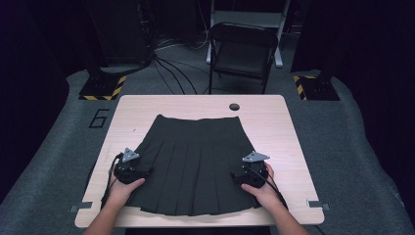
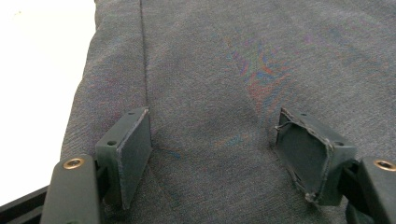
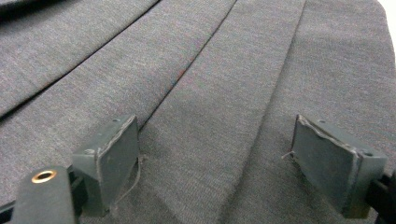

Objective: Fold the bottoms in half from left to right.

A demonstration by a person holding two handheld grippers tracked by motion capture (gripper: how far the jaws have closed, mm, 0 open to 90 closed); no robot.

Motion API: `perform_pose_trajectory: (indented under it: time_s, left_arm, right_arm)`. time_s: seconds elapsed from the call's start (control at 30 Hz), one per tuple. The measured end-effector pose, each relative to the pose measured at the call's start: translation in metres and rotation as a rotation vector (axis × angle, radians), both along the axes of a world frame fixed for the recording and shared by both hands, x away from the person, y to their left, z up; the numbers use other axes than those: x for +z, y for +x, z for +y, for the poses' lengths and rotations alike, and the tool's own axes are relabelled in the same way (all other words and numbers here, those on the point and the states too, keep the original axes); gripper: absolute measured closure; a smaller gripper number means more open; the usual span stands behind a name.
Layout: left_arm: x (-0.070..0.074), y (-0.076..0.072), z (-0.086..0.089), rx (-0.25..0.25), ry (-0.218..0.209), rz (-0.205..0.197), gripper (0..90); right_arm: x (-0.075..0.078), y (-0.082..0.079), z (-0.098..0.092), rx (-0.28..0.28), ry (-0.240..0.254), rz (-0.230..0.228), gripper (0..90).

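We have a dark pleated skirt (image 1: 195, 164) laid flat on the counter (image 1: 288, 147), waistband toward 12 o'clock and hem toward 6 o'clock, filling the middle of the board. Our left tool (image 1: 128, 169) sits at the skirt's 8 o'clock edge, our right tool (image 1: 252, 171) at its 4 o'clock edge, each held by a hand (image 1: 122, 191) coming in from the near side.

In the left gripper view the left tool (image 2: 212, 154) has its 2 jaws spread wide over flat cloth with nothing pinched between them; the skirt's side edge runs at about 10 o'clock, with bright counter beyond it. In the right gripper view the right tool (image 3: 215, 163) is likewise wide apart, resting over 2 or 3 pleats and gripping nothing.

We judge this to be the approach before a fold: both tools are placed at the lower sides but have not yet taken the fabric. The next move calls for lowering each tool to the very edge, catching the layers there, and closing evenly so the pleats lift together.

Whether the pads actually touch the cloth is hard to tell. The hem at 6 o'clock is partly covered by our hands and forearms. The room behind the chair (image 1: 242, 51) is too dark to read.
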State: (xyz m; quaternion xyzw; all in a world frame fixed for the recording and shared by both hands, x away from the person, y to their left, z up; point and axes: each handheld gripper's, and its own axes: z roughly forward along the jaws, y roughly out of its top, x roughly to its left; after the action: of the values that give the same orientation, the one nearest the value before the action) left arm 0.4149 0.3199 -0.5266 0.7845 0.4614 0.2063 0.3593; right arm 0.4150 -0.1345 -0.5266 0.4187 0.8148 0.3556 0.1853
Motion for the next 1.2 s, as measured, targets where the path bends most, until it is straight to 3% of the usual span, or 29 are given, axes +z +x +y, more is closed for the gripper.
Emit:
perform_pose_trajectory:
  time_s: [0.17, 0.2, 0.37, 0.73, 1.17, 1.2]
  left_arm:
    - [0.000, 0.000, 0.001, 0.011, -0.008, -0.008, 29.0]
    - [0.001, 0.000, 0.002, 0.009, -0.011, 0.010, 30.5]
    - [0.001, 0.000, 0.002, 0.027, -0.018, 0.002, 33.4]
    - [0.009, -0.001, 0.007, 0.056, -0.042, 0.028, 37.4]
    - [0.021, -0.003, 0.012, 0.071, -0.050, 0.011, 41.3]
    - [0.024, -0.004, 0.014, 0.084, -0.043, -0.005, 41.7]
  right_arm:
    - [0.000, 0.000, 0.000, 0.003, -0.004, -0.006, 14.8]
    - [0.000, 0.000, 0.000, 0.003, -0.004, -0.006, 14.8]
    - [0.000, 0.000, 0.000, 0.003, -0.005, -0.006, 14.8]
    - [0.000, 0.000, 0.000, 0.003, -0.004, -0.007, 14.8]
    - [0.000, 0.000, 0.000, 0.003, -0.004, -0.006, 14.8]
    - [0.000, 0.000, 0.000, 0.003, -0.004, -0.006, 14.8]
